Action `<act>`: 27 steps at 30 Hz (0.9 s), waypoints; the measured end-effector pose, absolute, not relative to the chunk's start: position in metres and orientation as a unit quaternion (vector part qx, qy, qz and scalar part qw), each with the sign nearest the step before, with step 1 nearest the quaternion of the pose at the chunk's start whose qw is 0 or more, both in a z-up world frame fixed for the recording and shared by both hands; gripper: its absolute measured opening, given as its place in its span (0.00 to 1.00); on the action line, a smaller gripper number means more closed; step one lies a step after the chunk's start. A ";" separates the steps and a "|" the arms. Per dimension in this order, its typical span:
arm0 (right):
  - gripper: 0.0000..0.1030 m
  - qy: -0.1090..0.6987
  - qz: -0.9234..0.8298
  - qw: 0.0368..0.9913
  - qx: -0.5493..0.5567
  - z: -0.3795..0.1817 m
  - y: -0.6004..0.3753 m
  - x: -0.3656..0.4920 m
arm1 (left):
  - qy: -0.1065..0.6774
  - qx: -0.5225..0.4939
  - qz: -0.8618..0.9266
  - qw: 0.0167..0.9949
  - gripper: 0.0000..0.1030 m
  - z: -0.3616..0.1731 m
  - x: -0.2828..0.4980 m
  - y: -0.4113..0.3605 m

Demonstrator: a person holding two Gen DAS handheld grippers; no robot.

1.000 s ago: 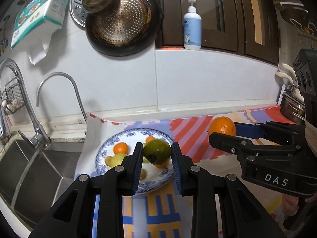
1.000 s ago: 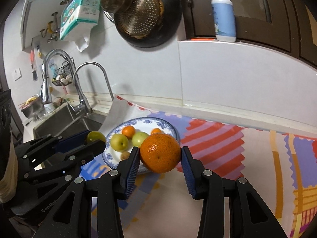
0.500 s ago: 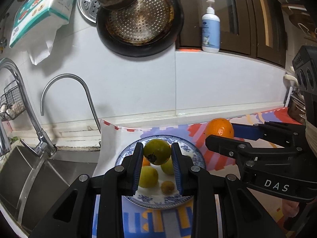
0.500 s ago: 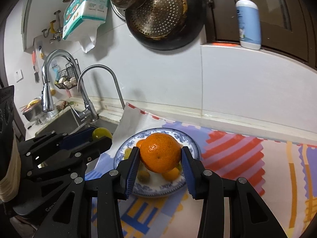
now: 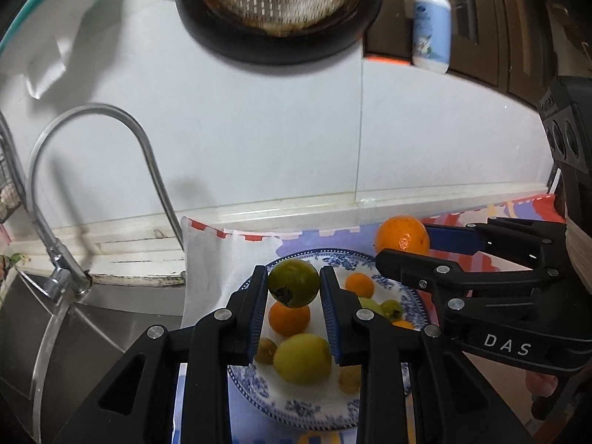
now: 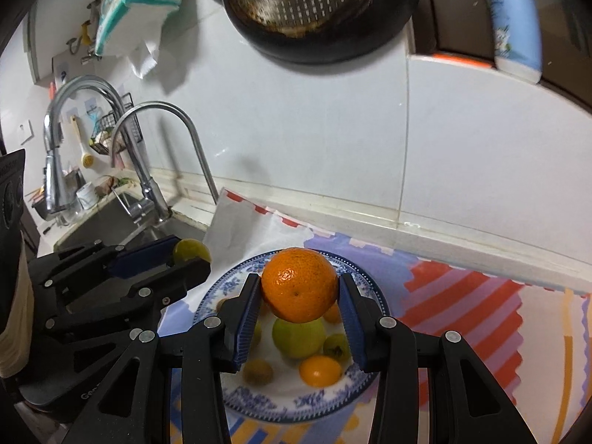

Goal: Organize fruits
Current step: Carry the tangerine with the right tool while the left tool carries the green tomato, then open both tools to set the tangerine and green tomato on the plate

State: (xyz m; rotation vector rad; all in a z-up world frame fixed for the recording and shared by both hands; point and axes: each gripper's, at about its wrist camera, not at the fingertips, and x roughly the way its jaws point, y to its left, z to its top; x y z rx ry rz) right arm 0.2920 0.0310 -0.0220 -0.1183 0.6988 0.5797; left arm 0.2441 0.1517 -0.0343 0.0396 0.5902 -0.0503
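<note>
Orange and dark green are the two held colours: the right tool [image 6: 299, 309] is clamped on a large orange [image 6: 299, 284], and the left tool [image 5: 294, 307] is clamped on a green persimmon [image 5: 293, 282] with its dried calyx facing the camera. Both fruits hang above a blue-and-white patterned plate [image 6: 259, 401], which lies under and just ahead of each tool's fingers. On the plate sit a yellow-green fruit [image 6: 298, 336], small oranges and a few smaller yellowish fruits.

Beneath the plate, the desk is covered by a mat [image 6: 462, 296] with red, purple, blue and yellow stripes; a white cloth [image 6: 244, 233] lies at the plate's far left. Beyond the tools rises a white tiled wall [image 6: 314, 129], with a curved chrome faucet [image 5: 88, 170] and a steel sink [image 5: 55, 333] off to the left.

Seen from the right wrist, the left tool [image 6: 162, 259] is at lower left, and a second faucet [image 6: 55, 148], a wire rack and a tissue pack [image 6: 140, 0] appear. From the left wrist, the right tool [image 5: 414, 248] and its orange [image 5: 402, 235] are at right. Both views catch a black perforated pan [image 5: 281, 11] overhead and a white pump bottle [image 5: 431, 29].
</note>
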 end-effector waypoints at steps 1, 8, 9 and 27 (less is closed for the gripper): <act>0.42 0.342 0.281 0.895 -0.058 -0.026 0.033 0.299 | 0.295 0.019 -0.025 0.955 0.28 -0.038 0.250 0.153; 0.42 0.370 0.282 0.883 -0.062 -0.050 0.041 0.337 | 0.328 0.023 -0.032 0.944 0.28 -0.061 0.288 0.159; 0.42 0.377 0.282 0.880 -0.062 -0.055 0.043 0.343 | 0.334 0.024 -0.033 0.942 0.28 -0.064 0.294 0.159; 0.42 0.429 0.284 0.855 -0.065 -0.098 0.054 0.388 | 0.411 0.012 -0.056 0.910 0.29 -0.106 0.346 0.165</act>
